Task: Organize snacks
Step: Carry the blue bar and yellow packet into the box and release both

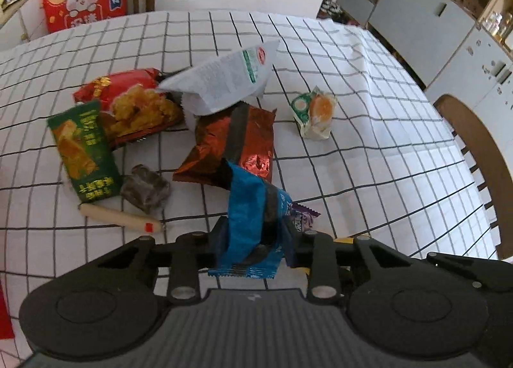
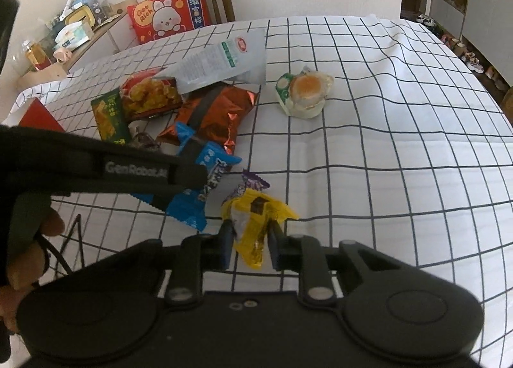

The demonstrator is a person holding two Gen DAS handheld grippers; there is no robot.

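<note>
The left gripper has its fingers clamped on a blue packet, which stands up between them just above the checked cloth of the bench; the right gripper has its fingers closed on a yellow packet, with a small purple sweet lying just beyond it on the cloth; both grips look taken low on crinkled foil, so the step in hand, as I judge it, is to lift each wrapper clear and carry it to wherever its kind is being gathered; no tray or box shows, so the destination cannot be told. To do this well, raise both hands straight up before moving sideways, since the blue packet sits close to the copper-red bag and could drag it along; keep the squeeze steady, because thin wrapper slips and folds; watch that the purple sweet does not ride up with either packet. The remaining heap lies farther back: a green packet, a red bag of fried snacks, a white pouch propped on the others, a dark wrapped block and a sausage stick; a wrapped egg-yolk pastry sits well apart to the right, easy to fetch later.
</note>
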